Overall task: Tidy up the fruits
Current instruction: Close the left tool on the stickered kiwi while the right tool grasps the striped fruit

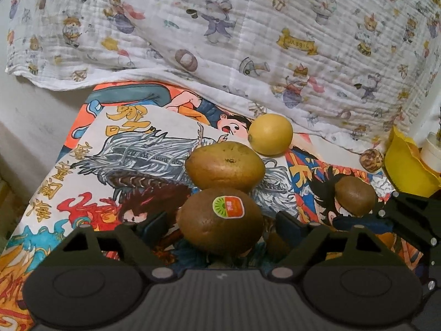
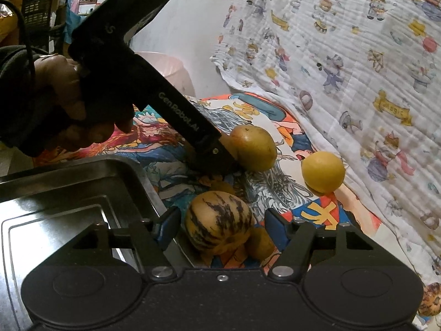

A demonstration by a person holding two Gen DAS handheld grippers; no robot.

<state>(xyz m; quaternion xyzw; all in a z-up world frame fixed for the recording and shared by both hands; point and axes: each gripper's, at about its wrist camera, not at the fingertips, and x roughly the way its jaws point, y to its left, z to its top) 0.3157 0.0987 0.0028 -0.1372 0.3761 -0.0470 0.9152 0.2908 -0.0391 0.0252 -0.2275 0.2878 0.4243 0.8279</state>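
The left hand-held gripper (image 1: 220, 222) stands open around a stickered kiwi (image 1: 219, 222) on the cartoon cloth (image 1: 82, 165).

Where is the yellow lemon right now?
The lemon lies on the cartoon-print cloth near the white quilt's edge, just beyond the brown fruit; in the right wrist view it sits right of centre.
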